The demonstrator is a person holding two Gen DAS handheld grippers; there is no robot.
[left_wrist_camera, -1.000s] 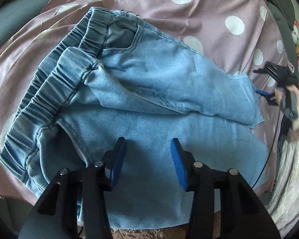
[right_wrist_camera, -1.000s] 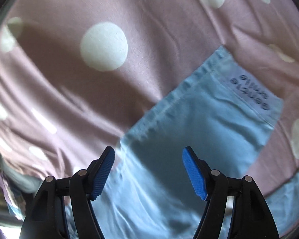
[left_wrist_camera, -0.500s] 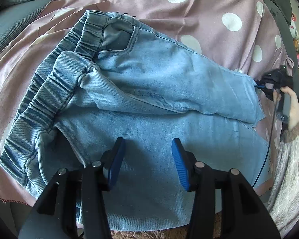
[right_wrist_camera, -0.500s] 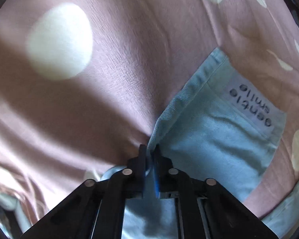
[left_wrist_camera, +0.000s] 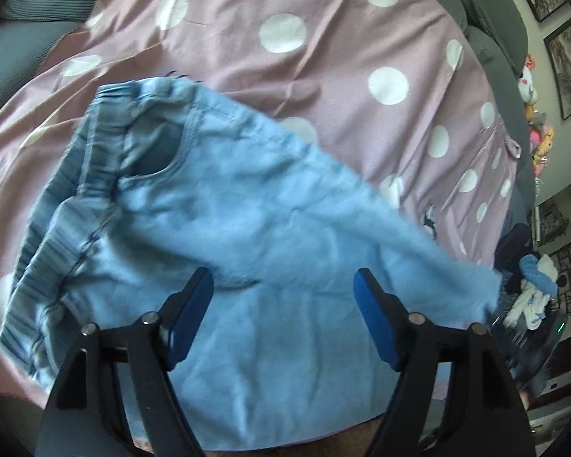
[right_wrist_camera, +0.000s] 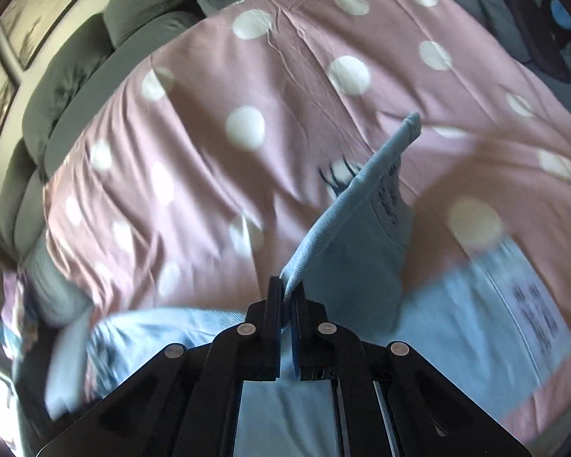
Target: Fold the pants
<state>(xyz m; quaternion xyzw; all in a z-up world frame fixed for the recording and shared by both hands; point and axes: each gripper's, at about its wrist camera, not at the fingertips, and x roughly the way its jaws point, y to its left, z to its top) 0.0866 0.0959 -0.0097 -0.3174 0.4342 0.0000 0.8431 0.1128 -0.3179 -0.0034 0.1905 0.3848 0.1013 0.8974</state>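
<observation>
Light blue denim pants lie on a pink polka-dot sheet, elastic waistband at the left. My left gripper is open and empty, hovering over the near leg. My right gripper is shut on the hem of the upper leg and holds it lifted off the sheet; the cuff with its printed label stands up above the jaws. The lower leg lies flat to the right, its own label showing. In the left wrist view the lifted leg end is blurred at the right.
Grey sofa cushions border the sheet at the back. Framed pictures and small plush toys are on the wall to the right. A dark heap with blue and white cloth sits at the right edge.
My right gripper closed on the upper leg's hem, then lifted it up off the sheet. My left gripper rose and stayed open above the pants.
</observation>
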